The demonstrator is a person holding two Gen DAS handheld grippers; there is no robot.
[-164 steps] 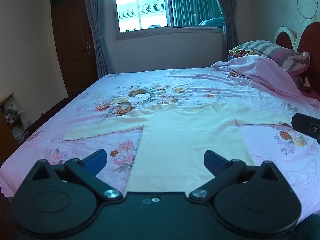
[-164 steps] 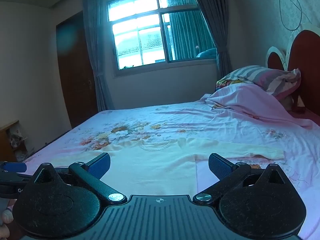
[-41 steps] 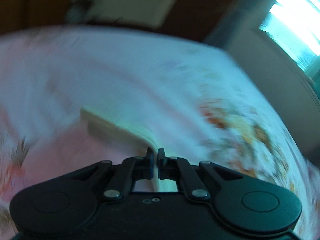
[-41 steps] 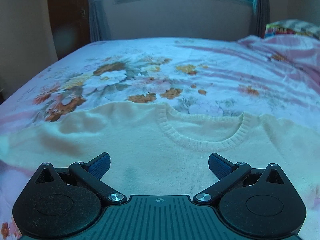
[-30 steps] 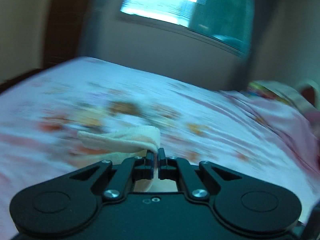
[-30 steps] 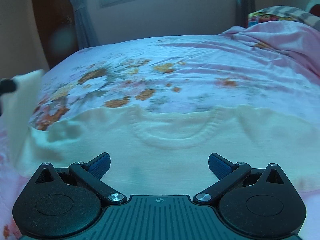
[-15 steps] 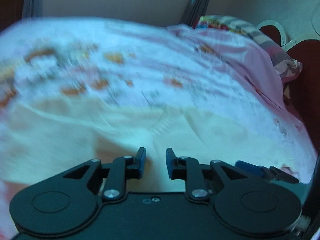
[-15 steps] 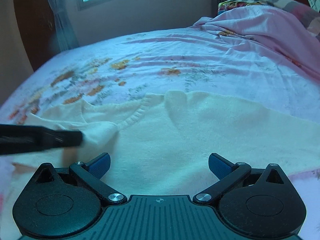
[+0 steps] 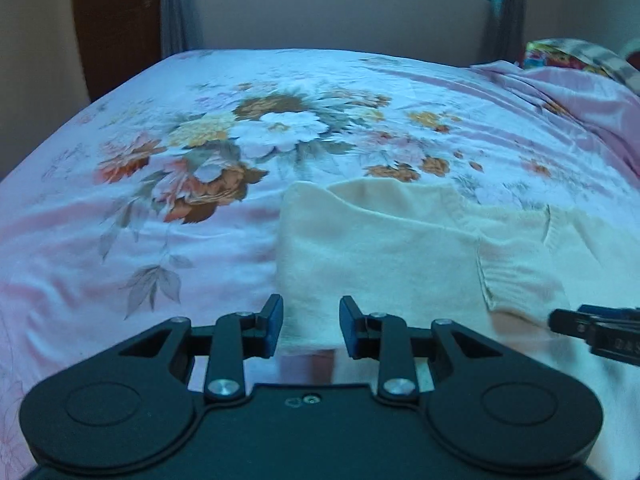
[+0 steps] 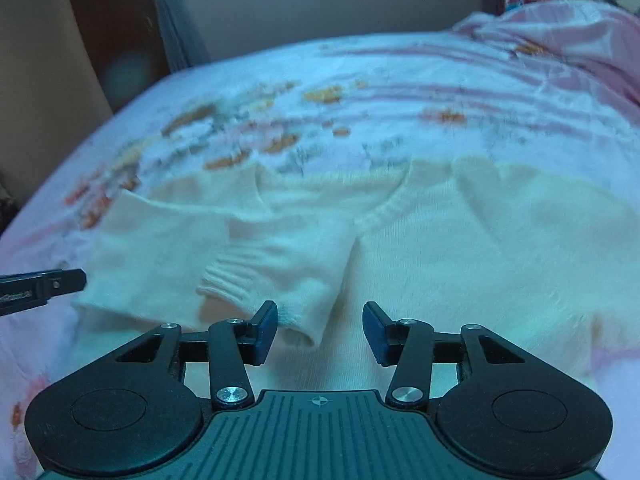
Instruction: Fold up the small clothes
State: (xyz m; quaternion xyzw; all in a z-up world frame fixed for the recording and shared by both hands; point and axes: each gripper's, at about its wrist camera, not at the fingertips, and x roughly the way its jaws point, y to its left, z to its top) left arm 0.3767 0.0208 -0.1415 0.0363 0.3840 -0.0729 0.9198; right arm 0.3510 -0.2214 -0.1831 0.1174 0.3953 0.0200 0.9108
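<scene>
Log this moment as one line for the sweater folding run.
step: first sleeve folded over cream sweater | left gripper: open, just released | right gripper: open, closing beside cuff | surface: floral bedsheet

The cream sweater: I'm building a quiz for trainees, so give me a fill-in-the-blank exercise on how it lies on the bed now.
1. The cream sweater lies on a bedsheet printed with ____.
2. One sleeve is folded across the sweater's ____.
3. The sleeve's ribbed cuff lies just ahead of the ____ tongs.
4. The left tongs hold ____.

Missing words: flowers; body; right; nothing
</scene>
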